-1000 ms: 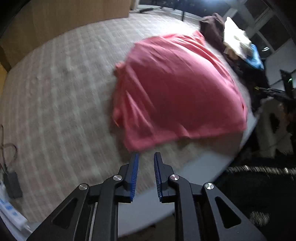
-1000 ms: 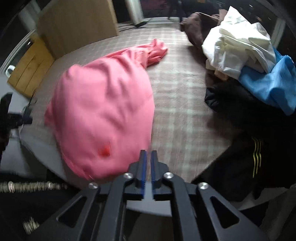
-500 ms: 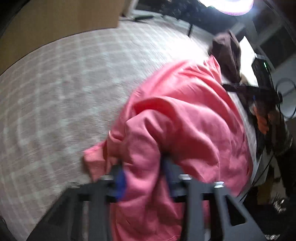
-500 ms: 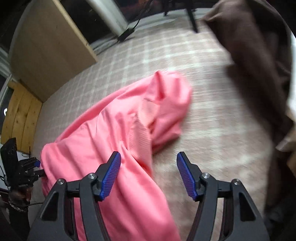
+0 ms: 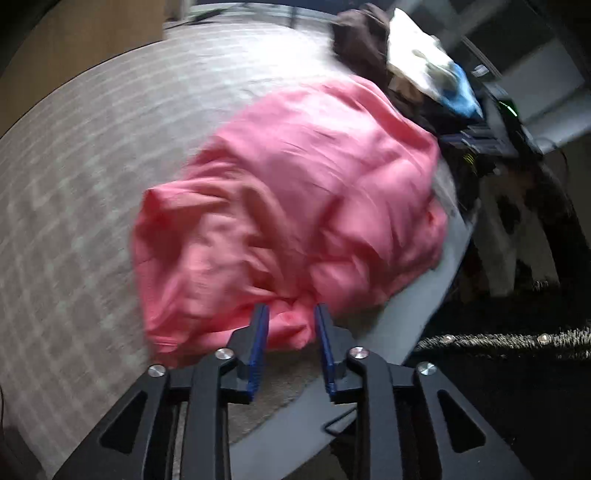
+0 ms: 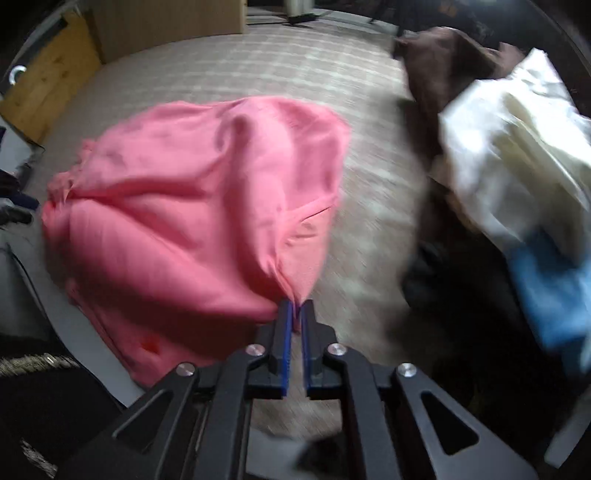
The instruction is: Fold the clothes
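Observation:
A pink garment [image 5: 295, 184] lies rumpled on the checked bed cover [image 5: 92, 166], near the bed's front edge. My left gripper [image 5: 291, 325] hangs over its near hem. Its jaws are opening, a bunched fold of pink cloth sits in the gap, and the pads do not clamp it. In the right wrist view the pink garment [image 6: 192, 221] is drawn into a peak. My right gripper [image 6: 295, 314] is closing, its blue pads nearly together, and it pinches that pink tip.
A pile of clothes stands on the right of the bed: brown [image 6: 443, 66], white [image 6: 509, 140], blue [image 6: 554, 291] and dark pieces. The bed's grey edge [image 5: 417, 306] runs along the front. A wooden panel [image 6: 166, 26] stands behind the bed.
My left gripper held a pink fold deep in the garment; now its jaws stand wider at the near hem. My right jaws, wide open over the far sleeve, have closed on cloth and drawn it nearer.

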Action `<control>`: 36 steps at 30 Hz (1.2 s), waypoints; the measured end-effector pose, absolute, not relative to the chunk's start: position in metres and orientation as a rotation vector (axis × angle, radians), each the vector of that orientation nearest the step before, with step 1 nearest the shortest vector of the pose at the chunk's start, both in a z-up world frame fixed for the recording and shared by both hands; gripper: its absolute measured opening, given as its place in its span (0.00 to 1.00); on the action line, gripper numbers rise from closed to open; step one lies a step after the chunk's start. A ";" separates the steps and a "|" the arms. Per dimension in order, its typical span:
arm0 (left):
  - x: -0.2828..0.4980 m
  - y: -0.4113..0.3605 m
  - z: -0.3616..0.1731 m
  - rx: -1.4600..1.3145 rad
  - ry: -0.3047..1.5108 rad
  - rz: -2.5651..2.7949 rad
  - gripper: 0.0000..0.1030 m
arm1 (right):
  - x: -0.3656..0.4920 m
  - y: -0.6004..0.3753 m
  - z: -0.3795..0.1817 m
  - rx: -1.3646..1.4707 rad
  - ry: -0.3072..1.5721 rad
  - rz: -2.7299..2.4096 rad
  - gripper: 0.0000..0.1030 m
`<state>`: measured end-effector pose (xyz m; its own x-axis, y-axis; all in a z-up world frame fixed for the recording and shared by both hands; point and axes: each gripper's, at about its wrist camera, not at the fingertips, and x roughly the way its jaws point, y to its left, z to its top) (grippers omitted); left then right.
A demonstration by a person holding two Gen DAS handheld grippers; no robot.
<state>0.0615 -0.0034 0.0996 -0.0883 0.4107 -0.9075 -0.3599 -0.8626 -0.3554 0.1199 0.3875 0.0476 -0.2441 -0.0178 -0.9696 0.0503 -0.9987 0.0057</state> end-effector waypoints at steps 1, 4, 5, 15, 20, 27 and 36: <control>0.051 -0.012 0.099 -1.691 -0.095 2.039 0.26 | 0.122 0.391 0.053 1.881 -0.004 -2.472 0.25; 0.020 -0.020 0.096 -1.660 -0.108 2.157 0.45 | 0.110 0.402 0.069 1.720 -0.113 -2.615 0.58; 0.007 -0.020 0.092 -1.655 -0.095 2.187 0.48 | 0.102 0.405 0.071 1.675 -0.139 -2.661 0.61; -0.025 0.019 0.046 -1.727 -0.040 2.093 0.05 | 0.003 0.421 -0.007 1.766 -0.324 -2.609 0.57; -0.012 -0.006 0.089 -1.626 -0.113 2.207 0.04 | 0.005 0.423 0.004 1.637 -0.452 -2.605 0.03; 0.012 -0.063 0.142 -1.557 -0.150 2.422 0.04 | 0.013 0.406 0.070 1.406 -0.421 -2.641 0.03; 0.027 -0.090 0.095 -1.780 -0.173 2.488 0.10 | 0.016 0.381 0.024 1.694 -0.388 -2.491 0.63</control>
<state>0.0274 -0.0903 0.0952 -0.3228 0.1283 -0.9377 0.0030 -0.9906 -0.1366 0.0162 0.3808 0.0235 -0.3738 -0.2276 -0.8992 -0.0568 -0.9620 0.2671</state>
